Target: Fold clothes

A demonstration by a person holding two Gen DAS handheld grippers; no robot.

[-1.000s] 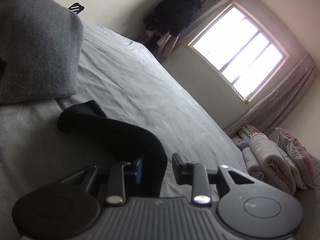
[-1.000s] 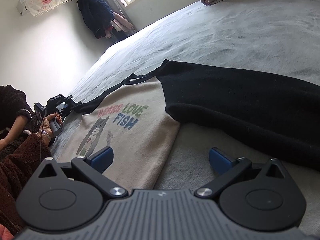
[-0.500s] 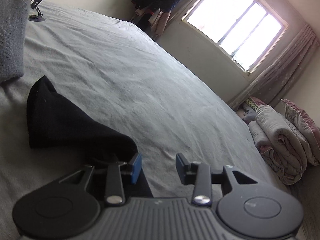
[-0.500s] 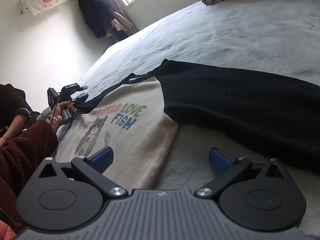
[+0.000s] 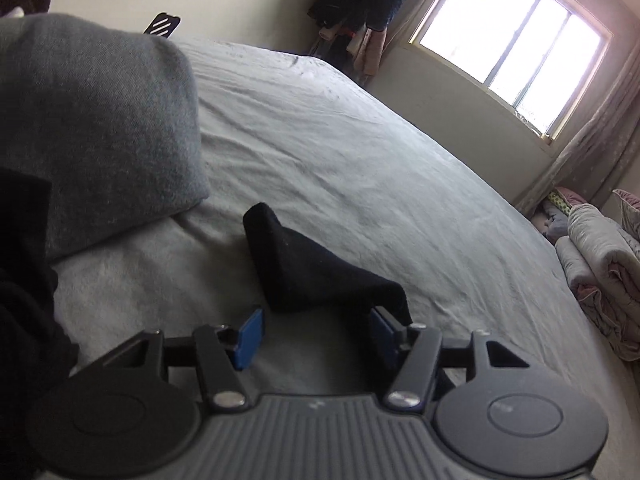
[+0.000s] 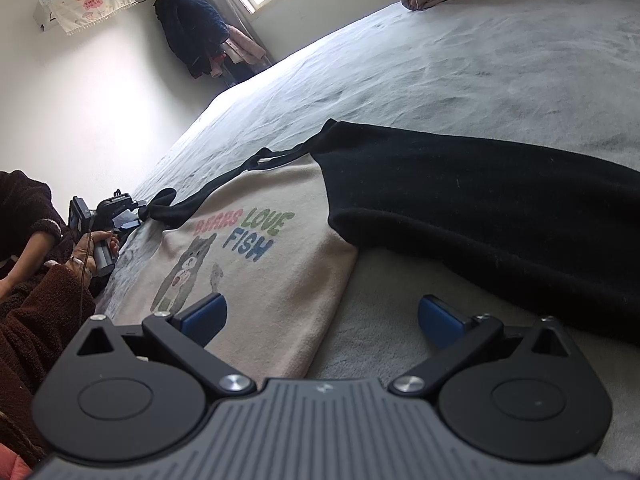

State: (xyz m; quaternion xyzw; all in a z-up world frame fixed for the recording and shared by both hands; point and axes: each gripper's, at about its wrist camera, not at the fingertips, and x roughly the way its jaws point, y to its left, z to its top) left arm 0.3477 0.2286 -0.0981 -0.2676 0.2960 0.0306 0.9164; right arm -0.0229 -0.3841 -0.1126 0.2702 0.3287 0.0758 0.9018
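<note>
L gripper (image 5: 316, 334): jaws have just been opening, now about half spread. Black sleeve (image 5: 316, 268) end lies just ahead of and between the pads, not pinched; nothing held.

R gripper (image 6: 320, 320): jaws wide, empty. Shirt (image 6: 256, 256) hem sits at its left pad; bare sheet (image 6: 440, 60) under the gap; black sleeve runs ahead and to the right.

Risks, as judged:
- Sleeve end stands humped, not flat. Could slump or roll back open once L withdraws, spoiling the fold. Cause: thick springy knit, released unpressed.
- L right pad sits v. close to the cloth; pulling back may snag and drag it.
- Grey pillow (image 5: 96, 128), ahead-left of L, crowds the work area.

View diffs:
- L cam only: pillow, humped sleeve end up close.
- R cam only: shirt front w/ bear print, far sleeve laid across, person's hand (image 6: 90, 254) gripping L tool.
</note>
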